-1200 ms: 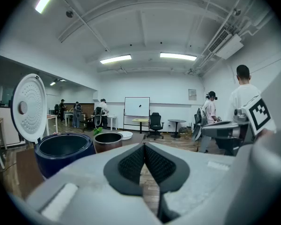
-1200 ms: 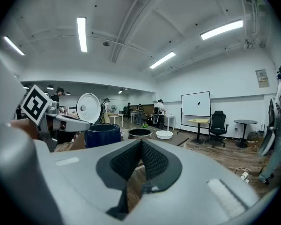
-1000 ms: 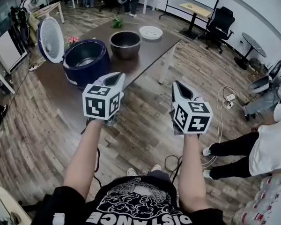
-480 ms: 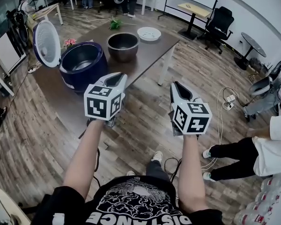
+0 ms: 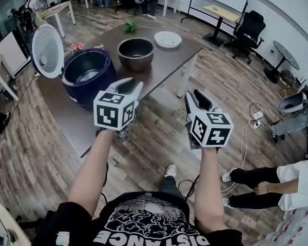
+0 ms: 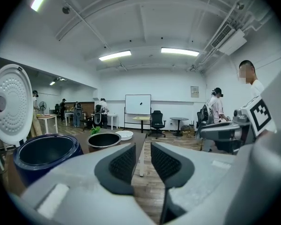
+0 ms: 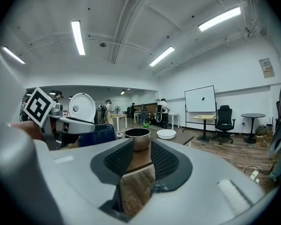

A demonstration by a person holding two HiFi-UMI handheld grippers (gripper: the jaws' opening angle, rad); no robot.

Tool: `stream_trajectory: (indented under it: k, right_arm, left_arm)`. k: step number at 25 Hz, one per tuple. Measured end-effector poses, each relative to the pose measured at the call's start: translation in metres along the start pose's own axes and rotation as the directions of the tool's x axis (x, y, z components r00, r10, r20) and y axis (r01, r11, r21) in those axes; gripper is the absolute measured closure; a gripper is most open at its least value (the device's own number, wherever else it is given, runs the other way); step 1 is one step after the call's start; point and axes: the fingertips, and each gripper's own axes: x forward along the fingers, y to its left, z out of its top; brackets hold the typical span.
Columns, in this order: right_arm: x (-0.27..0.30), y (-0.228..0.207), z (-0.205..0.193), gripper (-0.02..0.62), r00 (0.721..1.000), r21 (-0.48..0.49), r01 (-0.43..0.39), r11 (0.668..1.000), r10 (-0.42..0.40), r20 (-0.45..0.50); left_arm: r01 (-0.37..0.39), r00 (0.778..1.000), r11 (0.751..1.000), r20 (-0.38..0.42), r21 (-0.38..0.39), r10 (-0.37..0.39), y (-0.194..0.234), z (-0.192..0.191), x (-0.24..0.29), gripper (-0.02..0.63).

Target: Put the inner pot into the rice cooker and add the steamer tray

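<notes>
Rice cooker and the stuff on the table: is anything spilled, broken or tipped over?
Nothing stands out. The rice cooker stands upright with its lid swung open. The inner pot sits upright beside it, and the white steamer tray lies flat behind the pot. No spill shows on the table.

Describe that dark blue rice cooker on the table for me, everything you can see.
The rice cooker is a round, glossy dark blue tub standing upright on the brown table, at its left end in the head view. Its hinged lid, white inside with a dotted plate, stands fully open. The well is empty, its metal bottom showing. The inner pot stands beside it, apart; only the table seems to touch it.
</notes>
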Motion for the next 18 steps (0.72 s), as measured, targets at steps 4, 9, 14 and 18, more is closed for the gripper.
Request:
stream_trajectory:
  k: [4,9,14,18]
  right_arm:
    - [0.025,-0.023,0.006,0.47,0.999,0.01,-0.029,1.0,0.029,-0.014]
    - [0.053,-0.053,0.011,0.441,0.997,0.01,-0.068,0.998,0.068,-0.031]
    - [0.075,-0.082,0.017,0.398,0.994,0.014,-0.099,0.995,0.099,-0.047]
    - [0.09,-0.101,0.021,0.343,0.993,0.019,-0.11,0.994,0.111,-0.045]
  left_arm:
    - [-0.033,0.999,0.999,-0.004,-0.017,0.033,0.007,0.01,0.028,0.496]
    - [-0.075,0.997,0.997,-0.009,-0.035,0.075,0.009,0.02,0.06,0.454]
    - [-0.113,0.994,0.992,-0.02,-0.063,0.112,0.011,0.027,0.089,0.402]
    - [-0.147,0.989,0.987,-0.026,-0.071,0.146,0.015,0.03,0.104,0.356]
